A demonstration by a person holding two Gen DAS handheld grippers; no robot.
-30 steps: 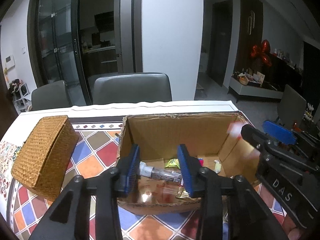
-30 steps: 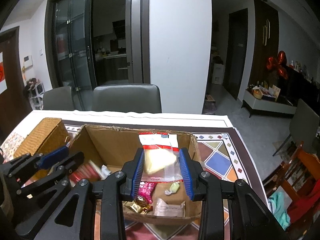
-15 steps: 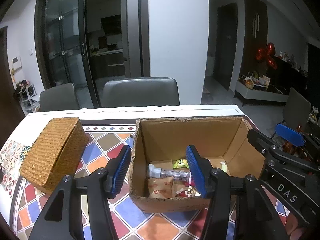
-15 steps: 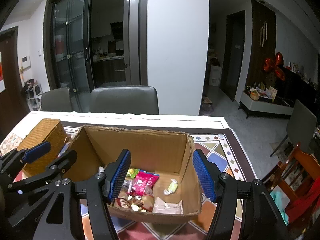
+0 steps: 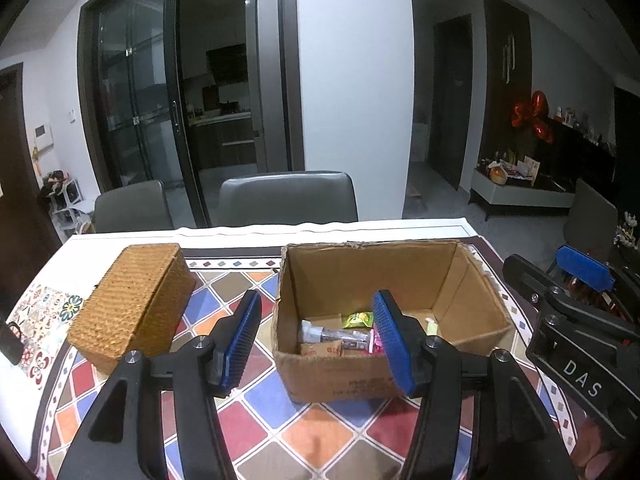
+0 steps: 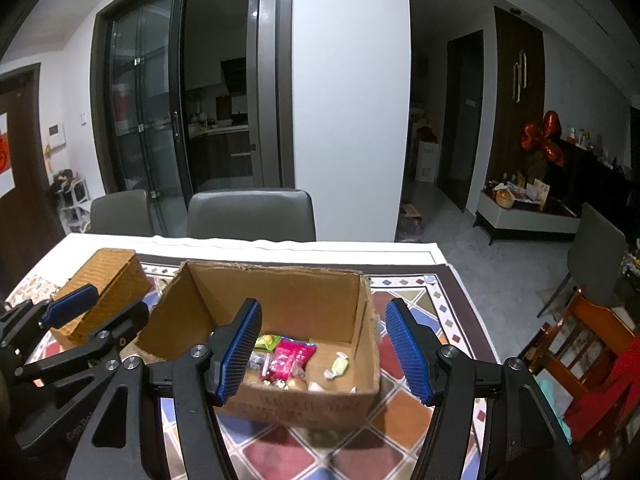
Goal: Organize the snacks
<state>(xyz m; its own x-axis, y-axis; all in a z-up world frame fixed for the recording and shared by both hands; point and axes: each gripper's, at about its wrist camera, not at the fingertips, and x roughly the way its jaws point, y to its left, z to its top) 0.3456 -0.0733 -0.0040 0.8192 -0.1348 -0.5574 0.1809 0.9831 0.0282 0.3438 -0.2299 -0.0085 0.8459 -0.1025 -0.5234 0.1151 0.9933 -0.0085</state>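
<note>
The box [image 5: 384,372] is sitting open-topped on the cloth [image 5: 320,436], just right of the basket [image 5: 132,300] and apart from it. The box's long axis is running across the table, side to side in both views, with its mouth facing up.

The snacks are lying loose on the box floor. In the left wrist view, a clear tube [image 5: 332,334] is lying flat with its long axis across the box and its white cap pointing left; a green packet [image 5: 359,319] is resting just behind it, and a tan packet [image 5: 322,350] is lying just in front. In the right wrist view, a pink packet [image 6: 291,356] is sitting mid-floor with its long axis running toward the back wall, and a wrapped candy [image 6: 337,366] is lying right of it, tilted.

The left gripper [image 5: 318,344] is hanging above the box's near left corner with its jaws standing apart and gripping nothing; one pad is over the cloth, the other over the box. The right gripper [image 6: 326,350] is hovering above the box's right end, jaws likewise spread and bare, straddling the right wall.

Two chairs [image 6: 252,216] are standing behind the table.
</note>
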